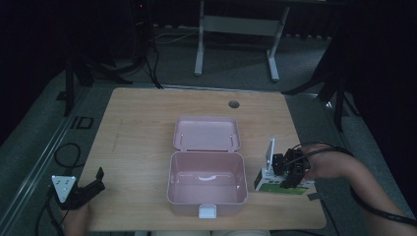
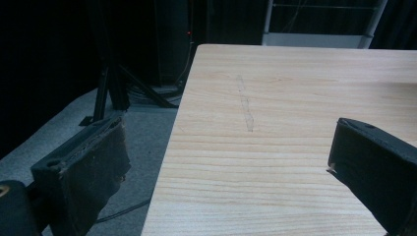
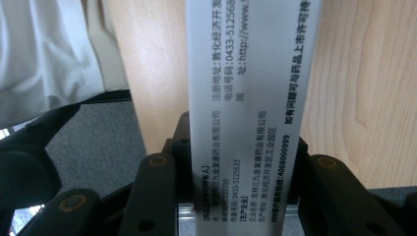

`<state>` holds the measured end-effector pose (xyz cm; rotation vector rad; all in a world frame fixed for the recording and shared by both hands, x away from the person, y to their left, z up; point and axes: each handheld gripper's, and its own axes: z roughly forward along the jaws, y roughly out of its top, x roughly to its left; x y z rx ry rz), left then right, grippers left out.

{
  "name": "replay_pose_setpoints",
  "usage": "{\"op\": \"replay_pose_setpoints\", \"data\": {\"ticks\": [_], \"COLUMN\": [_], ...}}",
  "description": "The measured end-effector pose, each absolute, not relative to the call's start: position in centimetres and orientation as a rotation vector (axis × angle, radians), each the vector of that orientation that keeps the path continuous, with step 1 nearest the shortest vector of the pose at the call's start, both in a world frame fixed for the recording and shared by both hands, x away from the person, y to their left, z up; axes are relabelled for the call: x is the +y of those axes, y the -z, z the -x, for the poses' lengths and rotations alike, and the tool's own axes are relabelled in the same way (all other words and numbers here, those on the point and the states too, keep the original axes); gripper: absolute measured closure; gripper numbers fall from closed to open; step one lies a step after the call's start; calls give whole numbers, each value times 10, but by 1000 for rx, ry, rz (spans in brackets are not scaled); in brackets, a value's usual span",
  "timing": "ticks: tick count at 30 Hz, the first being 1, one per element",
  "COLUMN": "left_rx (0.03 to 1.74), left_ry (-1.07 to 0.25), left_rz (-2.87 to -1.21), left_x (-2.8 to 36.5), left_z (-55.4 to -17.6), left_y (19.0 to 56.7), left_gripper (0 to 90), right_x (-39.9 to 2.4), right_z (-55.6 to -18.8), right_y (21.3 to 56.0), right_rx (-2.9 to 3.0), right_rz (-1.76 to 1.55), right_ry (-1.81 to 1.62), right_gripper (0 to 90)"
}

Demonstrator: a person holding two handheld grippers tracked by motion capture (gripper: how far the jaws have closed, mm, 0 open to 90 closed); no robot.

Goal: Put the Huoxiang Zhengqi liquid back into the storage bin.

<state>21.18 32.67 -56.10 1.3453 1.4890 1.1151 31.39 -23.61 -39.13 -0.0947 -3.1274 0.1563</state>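
— While my left gripper (image 1: 91, 189) sits at the table's near left corner, what do you count?

— One pink box (image 1: 207, 184) with its lid (image 1: 207, 132) swung back, one medicine carton (image 3: 251, 98), two grippers. My left jaws are released, nothing between them, bare wood ahead of them.

— And your right gripper (image 1: 290, 169)?

— Clenched on the carton, a white side with black print running up between my jaws in the right gripper view. It sits right of the pink box, apart from it, near the table's right edge.

— Room to move?

— Ahead of my left jaws the wooden table (image 2: 275, 98) lies wide and bare, its left edge just beside my left jaw. Between the box and my right jaws there is a strip of bare wood.

— Surface and room?

— Pale wood grain, a faint scuff (image 2: 245, 104) ahead of my left jaws. Grey carpet (image 2: 147, 128) beyond the edge, dark stands (image 2: 110, 86) on it, a white table frame (image 1: 236, 29) far off.
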Motion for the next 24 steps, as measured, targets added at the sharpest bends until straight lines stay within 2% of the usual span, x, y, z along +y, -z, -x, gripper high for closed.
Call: {"op": "replay_pose_setpoints", "data": {"ticks": [13,24], "left_rx": [1489,1489], "left_ry": [-1113,-1113], "left_rz": [-1342,-1344], "left_x": [327,327], "left_z": [-212,-212], "left_y": [561,561], "left_gripper": [21,21], "right_x": [-226,-201], "right_z": [-303,-298], "right_y": [351,328], "right_rx": [-3142,-3159], "right_rz": [130,75], "right_ry": [-133,-141], "right_gripper": [630,630]}}
